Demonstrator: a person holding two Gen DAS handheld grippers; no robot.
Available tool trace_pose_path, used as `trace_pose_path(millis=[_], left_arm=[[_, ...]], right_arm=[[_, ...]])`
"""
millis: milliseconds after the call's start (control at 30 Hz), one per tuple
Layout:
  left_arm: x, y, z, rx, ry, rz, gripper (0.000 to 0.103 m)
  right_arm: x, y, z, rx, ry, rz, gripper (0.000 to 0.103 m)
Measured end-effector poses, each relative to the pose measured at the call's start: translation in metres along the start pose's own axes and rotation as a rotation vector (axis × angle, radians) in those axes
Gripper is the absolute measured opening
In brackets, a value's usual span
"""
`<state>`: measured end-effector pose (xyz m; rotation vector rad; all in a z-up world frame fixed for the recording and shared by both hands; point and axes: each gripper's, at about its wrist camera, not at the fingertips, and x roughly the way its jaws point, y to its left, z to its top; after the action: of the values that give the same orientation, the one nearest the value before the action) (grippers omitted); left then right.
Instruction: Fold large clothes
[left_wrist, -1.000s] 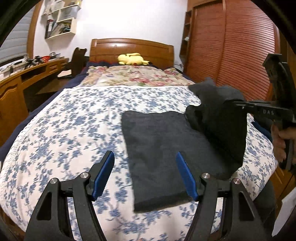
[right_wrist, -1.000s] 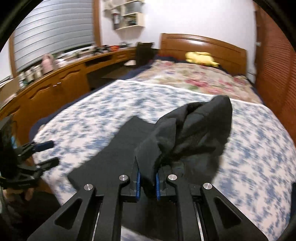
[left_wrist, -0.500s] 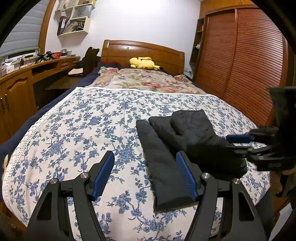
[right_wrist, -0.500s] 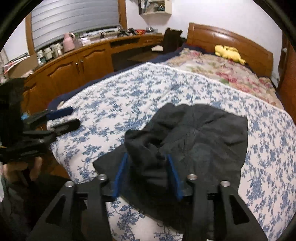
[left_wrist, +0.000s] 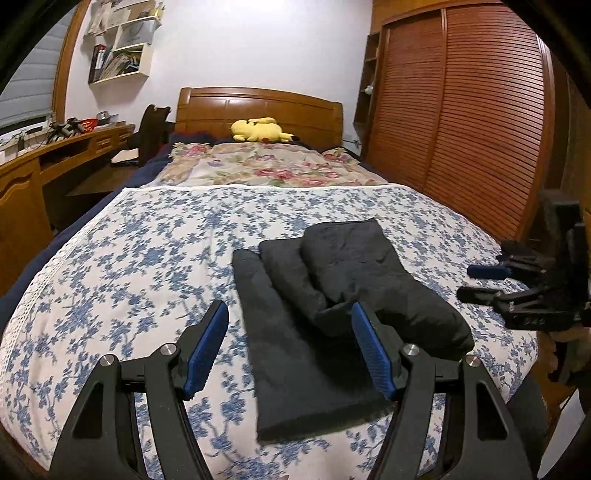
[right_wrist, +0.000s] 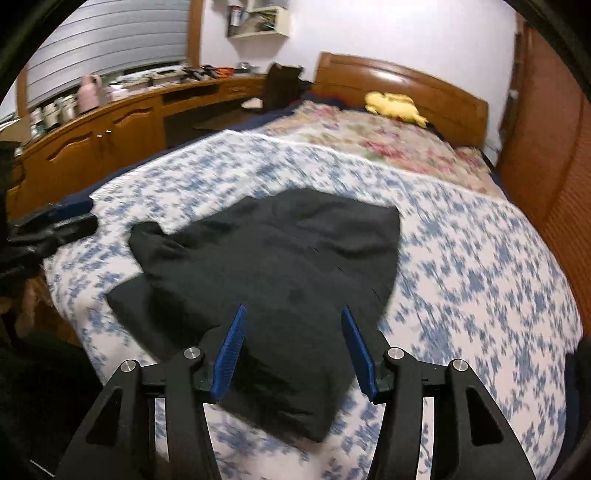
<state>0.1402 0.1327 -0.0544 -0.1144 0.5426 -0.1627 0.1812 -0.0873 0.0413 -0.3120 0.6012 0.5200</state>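
A dark garment (left_wrist: 343, 295) lay folded on the blue-flowered bedspread (left_wrist: 147, 266), towards the foot of the bed and on the side nearer the louvred wardrobe doors (left_wrist: 480, 122). In the left wrist view it made a long, narrow block whose long axis ran from the near edge of the mattress up towards the wooden headboard (left_wrist: 258, 110), leaning a little to the right as it went away. Its near end was a flat, square-cut edge; the far end showed three stepped, rounded layers, each set further right and further up than the one below, with the topmost fold bulkier and bulging on the right side. From the right wrist view the same garment (right_wrist: 280, 266) spread wider and softer, one rounded corner pointing at the desk (right_wrist: 110, 136) side and a thick folded corner hanging nearest the camera. The left gripper (left_wrist: 290, 350) stood with its jaws wide apart above the near end of the cloth, its blue pads (left_wrist: 369, 354) touching nothing. The right gripper (right_wrist: 293, 350) likewise had its jaws apart, with the garment lying below and between them but no pad pressing on it. A yellow plush toy (left_wrist: 258, 130) rested by the headboard beyond a floral pillow cover (left_wrist: 266, 166).
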Motion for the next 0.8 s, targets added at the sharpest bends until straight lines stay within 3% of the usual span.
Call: trace_pose_path(millis=[100, 267, 500, 800], left_arm=[[0.004, -0.008, 0.002, 0.011, 0.001, -0.010, 0.070], [0.010, -0.018, 0.002, 0.021, 0.003, -0.022, 0.070], [0.025, -0.028, -0.002, 0.041, 0.039, -0.028, 0.070], [0.041, -0.038, -0.010, 0.066, 0.093, -0.023, 0.070]], right_arm=[[0.021, -0.006, -0.010, 0.028, 0.053, -0.003, 0.055], [0.046, -0.007, -0.019, 0.067, 0.101, 0.075, 0.055], [0.057, -0.003, -0.023, 0.060, 0.056, 0.065, 0.055], [0.042, -0.007, -0.045, 0.071, 0.019, 0.077, 0.055]])
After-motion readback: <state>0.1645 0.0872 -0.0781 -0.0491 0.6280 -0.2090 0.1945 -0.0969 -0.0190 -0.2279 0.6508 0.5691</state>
